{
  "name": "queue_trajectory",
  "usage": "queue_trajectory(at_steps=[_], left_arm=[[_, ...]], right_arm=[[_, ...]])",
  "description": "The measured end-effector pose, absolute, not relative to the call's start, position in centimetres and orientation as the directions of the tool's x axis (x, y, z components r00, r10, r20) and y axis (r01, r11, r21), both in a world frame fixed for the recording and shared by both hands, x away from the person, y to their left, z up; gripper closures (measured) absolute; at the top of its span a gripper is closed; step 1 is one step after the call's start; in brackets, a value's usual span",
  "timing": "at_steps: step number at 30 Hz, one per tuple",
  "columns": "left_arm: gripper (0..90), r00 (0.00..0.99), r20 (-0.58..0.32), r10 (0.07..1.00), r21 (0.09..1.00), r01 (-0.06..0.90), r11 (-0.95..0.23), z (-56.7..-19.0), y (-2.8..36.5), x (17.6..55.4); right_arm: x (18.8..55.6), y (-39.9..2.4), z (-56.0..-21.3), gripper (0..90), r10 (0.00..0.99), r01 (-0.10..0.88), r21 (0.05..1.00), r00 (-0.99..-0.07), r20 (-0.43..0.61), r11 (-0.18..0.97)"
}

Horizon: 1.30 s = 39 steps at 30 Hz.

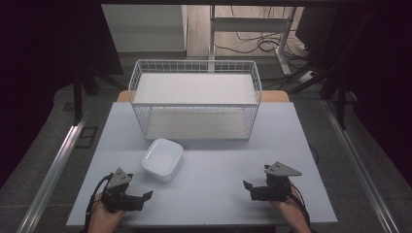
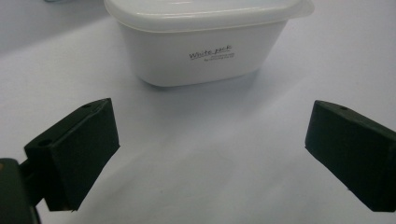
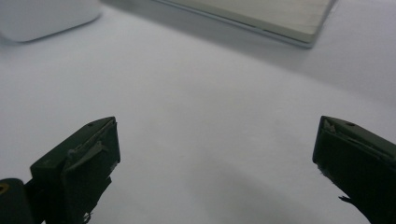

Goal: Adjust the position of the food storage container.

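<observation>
I had the white container (image 1: 163, 159) sitting on the surface (image 1: 214, 194) just ahead of my left claw (image 1: 145, 196), long axis slanting away toward the wire basket (image 1: 194, 99). My right claw (image 1: 246, 187) was well apart from it. Both claws stood wide apart, empty.

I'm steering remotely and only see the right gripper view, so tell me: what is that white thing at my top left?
Observer: A white rectangular container, standing on the table in front of a white wire basket.
Operator: Anything printed on it?
Observer: Yes, the left gripper view shows "White pack" on its side.
Operator: Is the left gripper holding it?
Observer: No. The left gripper sits apart from it, jaws open with nothing between them.
</observation>
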<state>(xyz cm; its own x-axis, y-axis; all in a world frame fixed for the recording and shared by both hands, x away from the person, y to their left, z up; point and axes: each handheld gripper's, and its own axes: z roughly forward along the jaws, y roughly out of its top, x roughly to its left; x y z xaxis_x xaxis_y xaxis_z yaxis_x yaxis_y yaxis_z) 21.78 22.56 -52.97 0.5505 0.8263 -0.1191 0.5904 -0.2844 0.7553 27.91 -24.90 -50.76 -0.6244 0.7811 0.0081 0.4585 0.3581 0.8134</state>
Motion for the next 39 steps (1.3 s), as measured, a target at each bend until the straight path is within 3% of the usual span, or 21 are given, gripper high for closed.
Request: queue_trajectory(at_steps=[3,7,11,16,29,39], left_arm=[[2.7,0.548,-0.128,0.827,0.757,0.592,-0.276,-52.9,22.6,21.8],[2.6,0.541,-0.14,0.829,0.751,0.604,-0.268,-53.0,22.9,21.9],[2.7,0.545,-0.172,0.82,0.755,0.608,-0.245,-52.9,23.1,22.0],[7.4,0.54,-0.16,0.826,0.75,0.611,-0.254,-52.7,23.1,22.1],[55.3,0.473,-0.191,0.86,0.77,0.615,-0.168,-51.2,25.5,22.6],[89.7,0.425,-0.203,0.882,0.797,0.595,-0.103,-50.6,27.1,25.3]], right_arm=[[28.3,-24.8,-51.0,0.0,0.784,0.48,0.813,-0.619,0.047,0.331],[28.0,-24.3,-51.0,0.0,0.791,0.468,0.801,-0.612,-0.011,0.374],[28.0,-24.2,-50.7,0.0,0.79,0.474,0.805,-0.613,0.011,0.357],[28.0,-24.1,-50.7,0.0,0.78,0.488,0.797,-0.624,0.035,0.354],[28.0,-24.1,-50.5,1.8,0.77,0.51,0.774,-0.637,0.045,0.376],[28.3,-24.0,-50.2,6.4,0.774,0.514,0.775,-0.631,0.051,0.368]])
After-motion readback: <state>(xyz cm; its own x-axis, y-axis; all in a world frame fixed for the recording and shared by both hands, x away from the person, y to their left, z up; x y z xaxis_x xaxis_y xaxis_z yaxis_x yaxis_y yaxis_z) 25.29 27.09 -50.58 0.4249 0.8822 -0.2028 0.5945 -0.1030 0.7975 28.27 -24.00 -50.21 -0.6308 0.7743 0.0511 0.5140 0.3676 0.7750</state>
